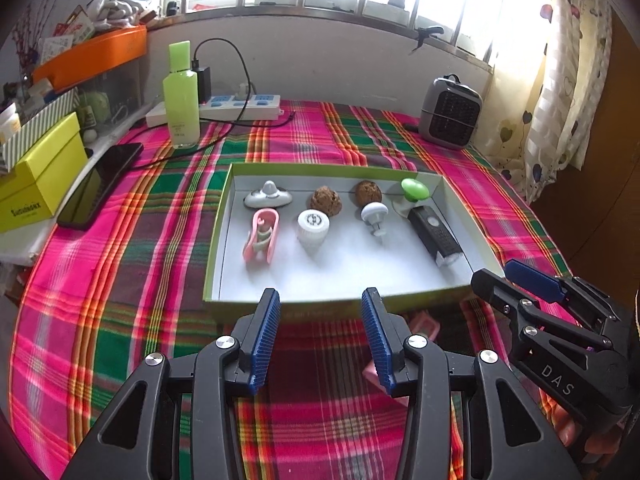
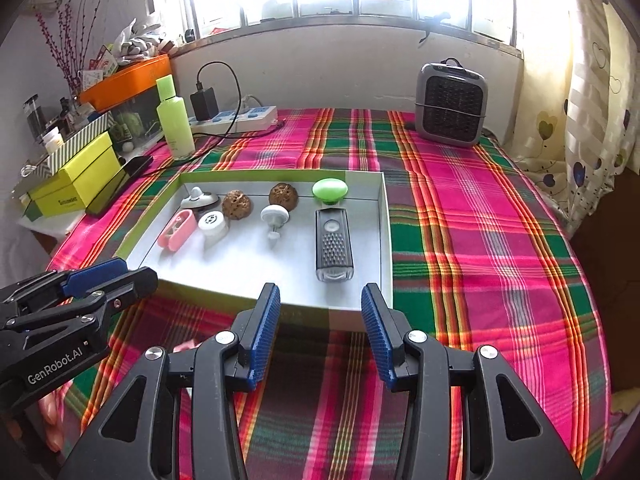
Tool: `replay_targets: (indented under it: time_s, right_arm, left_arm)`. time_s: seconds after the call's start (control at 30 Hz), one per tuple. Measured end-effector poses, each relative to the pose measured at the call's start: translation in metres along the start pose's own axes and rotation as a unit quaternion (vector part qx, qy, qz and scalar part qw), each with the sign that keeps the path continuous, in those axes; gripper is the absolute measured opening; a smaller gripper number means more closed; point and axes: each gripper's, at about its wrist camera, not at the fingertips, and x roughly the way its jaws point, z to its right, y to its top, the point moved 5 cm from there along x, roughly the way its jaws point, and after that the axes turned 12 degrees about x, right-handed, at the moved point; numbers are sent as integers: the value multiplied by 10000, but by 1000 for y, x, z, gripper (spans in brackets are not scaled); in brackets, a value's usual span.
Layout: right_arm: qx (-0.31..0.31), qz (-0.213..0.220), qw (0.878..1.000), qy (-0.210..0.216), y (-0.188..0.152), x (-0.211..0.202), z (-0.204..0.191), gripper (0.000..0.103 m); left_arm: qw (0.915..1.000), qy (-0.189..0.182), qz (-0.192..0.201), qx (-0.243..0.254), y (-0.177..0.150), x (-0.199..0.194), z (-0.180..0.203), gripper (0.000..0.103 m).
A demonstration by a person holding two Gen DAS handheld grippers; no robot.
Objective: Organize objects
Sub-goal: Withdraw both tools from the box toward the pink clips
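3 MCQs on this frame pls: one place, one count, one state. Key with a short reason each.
1. The black grater lies:
A. on the cloth
B. in the box lid, right side
C. by the heater

2. Brown walnuts in the lid:
A. one
B. two
C. four

3. The left tool is:
A. open, empty
B. shut on the bottle
C. shut on a walnut

Key: B, it lies on the lid's white floor near the right wall; B, walnuts and; A, fingers apart with only cloth between.
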Motion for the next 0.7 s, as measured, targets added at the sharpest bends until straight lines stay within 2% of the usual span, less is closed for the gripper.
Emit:
replay_targets:
  time_s: [0.23,0.47,0.7]
  right_arm:
    - [-25,21,10000,-37,-17,-10,2,44]
    - [36,26,10000,-42,-29,-17,8,44]
    - [139,10,9999,-44,-38,-21,14,44]
  left_arm:
    - [9996,-251,-5,-97,-16,-6,7,42]
    - [9987,-483,-120,-44,-27,-3,23,49]
    - [9975,-646,-294,12,-35,6,36,51]
